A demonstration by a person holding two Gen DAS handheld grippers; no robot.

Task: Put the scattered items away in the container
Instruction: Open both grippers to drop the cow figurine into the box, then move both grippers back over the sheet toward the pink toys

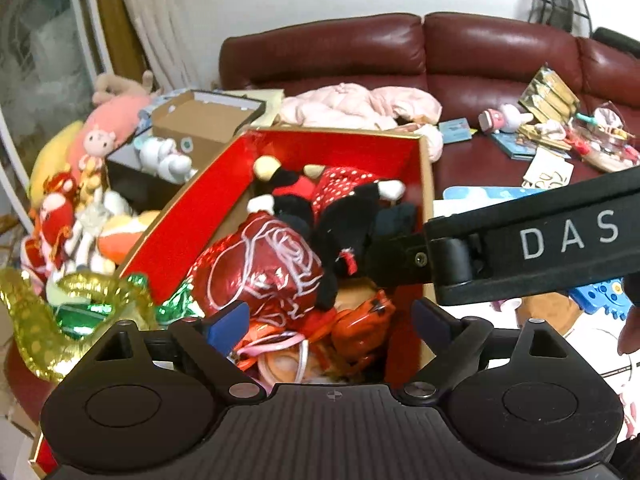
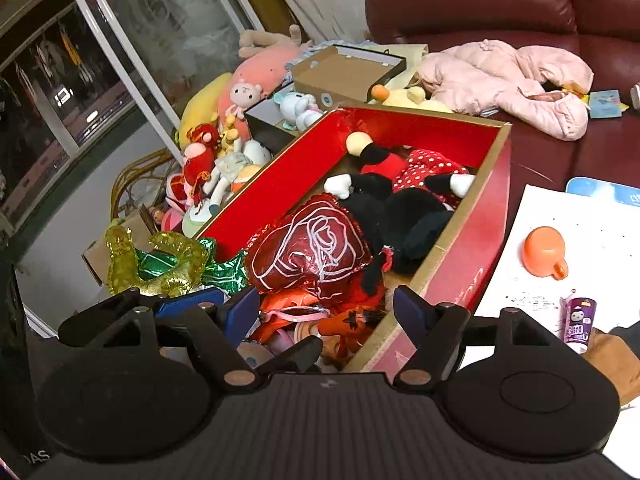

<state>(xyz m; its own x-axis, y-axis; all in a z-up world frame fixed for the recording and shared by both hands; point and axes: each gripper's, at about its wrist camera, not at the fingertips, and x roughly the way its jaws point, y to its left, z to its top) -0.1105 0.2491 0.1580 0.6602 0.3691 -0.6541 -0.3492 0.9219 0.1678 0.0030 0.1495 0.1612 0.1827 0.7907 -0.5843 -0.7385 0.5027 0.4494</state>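
Note:
A long red box (image 1: 192,220) with a gold rim stands on the dark red sofa seat. In it lie a red rose foil balloon (image 1: 264,256), a black and red polka-dot mouse plush (image 1: 344,200) and orange toys (image 1: 360,320). My left gripper (image 1: 330,318) hovers open over the box's near end, nothing between its blue pads. The right tool's black housing (image 1: 520,240) reaches in from the right. In the right wrist view, my right gripper (image 2: 328,310) is open and empty above the same end of the box (image 2: 472,248), near the balloon (image 2: 316,252) and the plush (image 2: 400,200).
A gold and green foil balloon (image 2: 160,256) hangs over the box's left side. Plush toys (image 2: 208,160) and a cardboard box (image 2: 340,72) pile up at the left. A pink jacket (image 2: 508,76) lies behind. An orange cup (image 2: 544,252) and a purple tube (image 2: 578,320) sit on white paper at the right.

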